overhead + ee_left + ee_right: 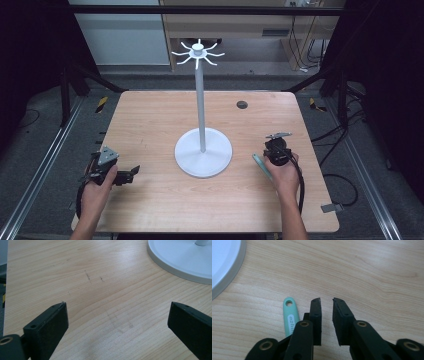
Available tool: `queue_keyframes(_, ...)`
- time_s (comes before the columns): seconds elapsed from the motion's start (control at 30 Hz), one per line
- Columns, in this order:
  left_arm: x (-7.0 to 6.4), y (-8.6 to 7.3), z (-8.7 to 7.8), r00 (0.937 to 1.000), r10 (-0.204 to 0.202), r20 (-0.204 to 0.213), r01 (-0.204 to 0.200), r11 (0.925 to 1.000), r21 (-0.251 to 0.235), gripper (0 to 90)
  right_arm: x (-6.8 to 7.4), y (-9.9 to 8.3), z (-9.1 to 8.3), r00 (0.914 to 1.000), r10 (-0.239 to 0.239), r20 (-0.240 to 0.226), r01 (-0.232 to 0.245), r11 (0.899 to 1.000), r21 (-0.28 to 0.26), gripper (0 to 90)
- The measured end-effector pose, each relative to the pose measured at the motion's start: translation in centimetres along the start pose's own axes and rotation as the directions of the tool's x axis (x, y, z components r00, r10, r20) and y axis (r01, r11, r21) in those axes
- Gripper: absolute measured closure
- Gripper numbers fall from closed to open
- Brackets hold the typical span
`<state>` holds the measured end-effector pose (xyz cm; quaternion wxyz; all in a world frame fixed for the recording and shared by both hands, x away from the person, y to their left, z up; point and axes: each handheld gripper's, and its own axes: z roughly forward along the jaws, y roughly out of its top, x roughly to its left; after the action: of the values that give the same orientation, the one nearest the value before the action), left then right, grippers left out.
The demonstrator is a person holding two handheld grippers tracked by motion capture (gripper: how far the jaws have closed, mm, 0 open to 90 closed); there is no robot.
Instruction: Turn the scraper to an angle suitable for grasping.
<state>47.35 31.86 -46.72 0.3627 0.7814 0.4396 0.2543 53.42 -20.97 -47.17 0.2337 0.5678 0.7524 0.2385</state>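
Note:
A tall white stand (201,100) rises from a round base (203,151) at the table's centre, with a ring of hooks (198,52) at its top. My left gripper (131,173) lies low at the front left, pointing toward the base (180,260). Its jaws are wide apart over bare wood (117,312). My right gripper (272,157) is right of the base, tilted down at the table. A narrow slit separates its pads (327,301), with nothing in it. A mint-green handle with a hanging hole (290,316) lies flat just beside its left jaw, seen as a green strip (261,165).
A dark round grommet (242,104) sits in the far right part of the wooden table (150,120). Metal rails (40,170) run along the floor on both sides. The base's rim (224,265) lies close to the green handle.

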Motion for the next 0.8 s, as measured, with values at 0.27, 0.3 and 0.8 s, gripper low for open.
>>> queue_keyframes(0.27,0.05,0.03,0.02,1.0,-0.004,-0.001,0.004,1.0,-0.003,2.9,0.28,-0.22,0.47,0.998,-0.023,-0.059,0.025,0.999,0.02,90.0)
queue_keyframes(0.3,0.05,0.03,0.02,1.0,-0.004,-0.001,0.004,1.0,-0.003,2.8,0.36,-0.24,0.55,0.9975,-0.027,-0.065,0.028,0.999,0.023,90.0)
queue_keyframes(0.8,0.06,0.03,-0.01,1.0,-0.003,-0.001,0.003,1.0,-0.003,2.8,0.67,-0.39,0.86,0.9928,-0.028,-0.116,0.033,0.998,0.047,90.0)
